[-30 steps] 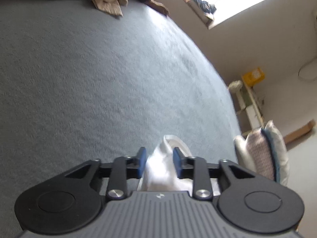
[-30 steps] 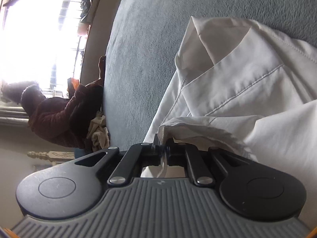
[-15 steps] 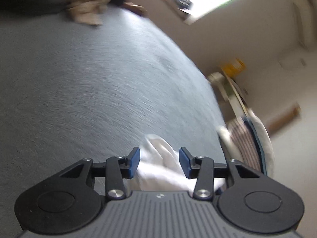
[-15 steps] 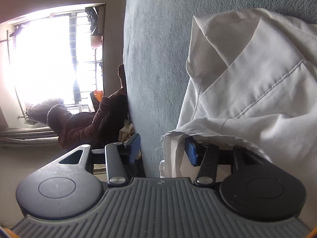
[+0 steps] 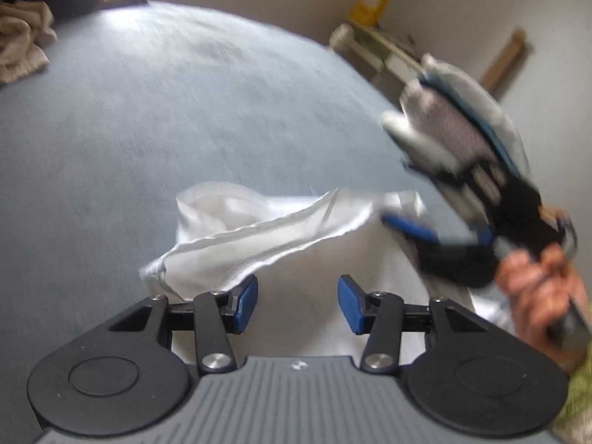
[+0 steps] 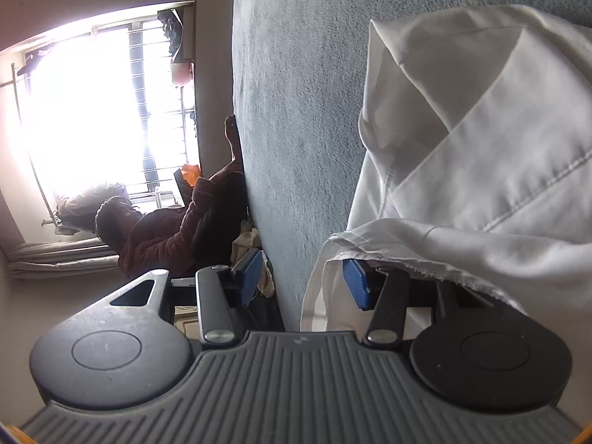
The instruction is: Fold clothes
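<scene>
Left wrist view: the white garment (image 5: 281, 229) lies crumpled on the near part of a grey-blue bed (image 5: 185, 111), directly ahead of the left claw (image 5: 298, 305).
Left claw: jaws have just been opening and stand well apart; white cloth lies under the gap, but neither blue pad presses on it.
Right claw seen from the left: the right claw (image 5: 436, 231), blurred, hangs over the right edge of the garment, a hand (image 5: 536, 292) gripping its handle.
Right wrist view: the bed runs up the middle as a fuzzy, short-piled surface (image 6: 296, 111), with the garment (image 6: 481, 148) to the right.
Right claw: the right claw (image 6: 307, 277) is parted, its jaws having just been opening; a frayed hem drapes over the right-hand pad (image 6: 357, 283), while the left-hand pad (image 6: 249, 272) stands clear of the cloth. Nothing is clamped.
In the way: that draped fold hides most of the right finger.
Around: a beige crumpled cloth (image 5: 20, 44) at the far left corner of the bed; stacked pillows (image 5: 455, 118) and a pale shelf (image 5: 377, 48) beyond the far right edge; a bright barred window (image 6: 103, 111) and a heap of dark brown clothing (image 6: 177, 229).
Materials: the garment is thin, smooth woven fabric with stitched seams and soft creases; the claws are matt black with ribbed grey housings.
</scene>
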`<move>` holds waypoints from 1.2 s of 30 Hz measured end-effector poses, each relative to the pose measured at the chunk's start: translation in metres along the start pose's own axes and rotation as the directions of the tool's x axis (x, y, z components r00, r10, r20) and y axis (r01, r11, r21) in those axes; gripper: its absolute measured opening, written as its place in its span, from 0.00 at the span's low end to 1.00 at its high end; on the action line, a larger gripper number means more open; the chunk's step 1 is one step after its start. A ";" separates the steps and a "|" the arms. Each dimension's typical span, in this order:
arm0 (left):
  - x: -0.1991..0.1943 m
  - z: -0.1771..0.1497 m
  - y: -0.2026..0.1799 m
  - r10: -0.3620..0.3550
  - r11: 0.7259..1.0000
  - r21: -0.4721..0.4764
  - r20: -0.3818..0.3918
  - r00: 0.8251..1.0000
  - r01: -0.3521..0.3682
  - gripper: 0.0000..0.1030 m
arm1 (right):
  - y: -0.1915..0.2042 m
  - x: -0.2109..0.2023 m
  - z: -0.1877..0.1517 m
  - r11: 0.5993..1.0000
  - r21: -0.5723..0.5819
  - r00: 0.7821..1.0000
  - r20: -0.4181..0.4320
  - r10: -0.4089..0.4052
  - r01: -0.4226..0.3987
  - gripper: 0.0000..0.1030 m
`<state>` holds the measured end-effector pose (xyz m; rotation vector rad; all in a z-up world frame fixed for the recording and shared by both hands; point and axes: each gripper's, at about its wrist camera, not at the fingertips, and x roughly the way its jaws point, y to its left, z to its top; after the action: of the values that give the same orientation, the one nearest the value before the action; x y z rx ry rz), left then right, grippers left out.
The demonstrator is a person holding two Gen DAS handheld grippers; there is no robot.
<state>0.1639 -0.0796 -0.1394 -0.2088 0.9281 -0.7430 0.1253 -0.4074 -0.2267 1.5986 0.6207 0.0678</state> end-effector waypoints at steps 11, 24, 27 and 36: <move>-0.020 0.017 0.019 0.108 0.976 -0.201 0.117 0.987 -0.082 0.48 | 0.022 -0.032 0.002 0.988 -0.063 0.988 -0.082 0.133 -0.138 0.48; -0.005 -0.005 -0.058 0.097 0.984 -0.150 0.015 0.995 -0.093 0.53 | 0.036 -0.224 0.033 0.990 -0.142 0.998 -0.067 0.006 -0.015 0.49; 0.009 -0.009 -0.079 0.079 0.989 -0.127 -0.007 0.997 -0.079 0.53 | -0.005 -0.212 0.010 0.998 -0.047 0.988 -0.147 -0.043 0.036 0.49; 0.041 -0.011 -0.111 0.123 0.991 -0.040 -0.057 0.991 -0.125 0.53 | -0.080 -0.176 -0.002 0.973 0.180 0.980 -0.164 -0.116 0.146 0.49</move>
<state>0.1165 -0.1869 -0.1209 -0.1683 1.0005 -0.6161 -0.0529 -0.4806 -0.2461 1.7444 0.8729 0.0331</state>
